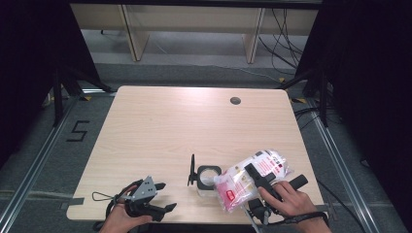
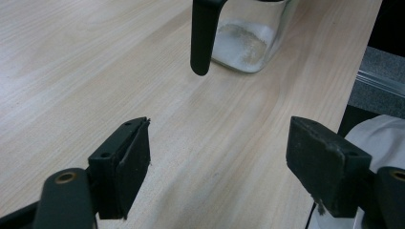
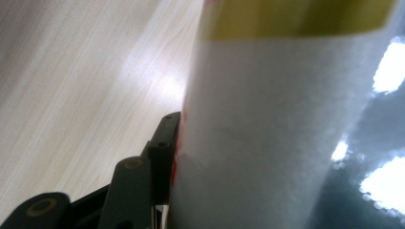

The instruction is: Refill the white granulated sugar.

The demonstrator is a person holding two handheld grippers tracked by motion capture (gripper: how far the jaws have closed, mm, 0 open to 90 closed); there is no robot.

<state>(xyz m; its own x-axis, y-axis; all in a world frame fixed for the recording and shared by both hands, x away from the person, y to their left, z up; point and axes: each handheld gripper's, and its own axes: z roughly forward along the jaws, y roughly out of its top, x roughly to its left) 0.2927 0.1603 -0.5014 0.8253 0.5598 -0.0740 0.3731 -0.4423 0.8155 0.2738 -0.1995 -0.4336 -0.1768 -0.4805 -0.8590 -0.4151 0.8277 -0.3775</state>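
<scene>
High view shows the right hand-held gripper (image 1: 257, 178) at the lower right of the frame, clamped on a plastic bag (image 1: 252, 177) of white powder that leans toward a glass jar (image 1: 208, 177) at lower centre, its black lid (image 1: 192, 171) flipped open. Risk, as I judge it: the soft bag could sag or slip in the jaws, spilling powder onto the worktop (image 1: 194, 126) beside the jar's mouth, or nudge the jar over. At lower left, the left hand-held gripper (image 1: 163, 196) rests with jaws wide, holding nothing, so the jar stands unsteadied. Count: 1 bag, 1 jar, 1 lid, 2 hand-held grippers.
</scene>
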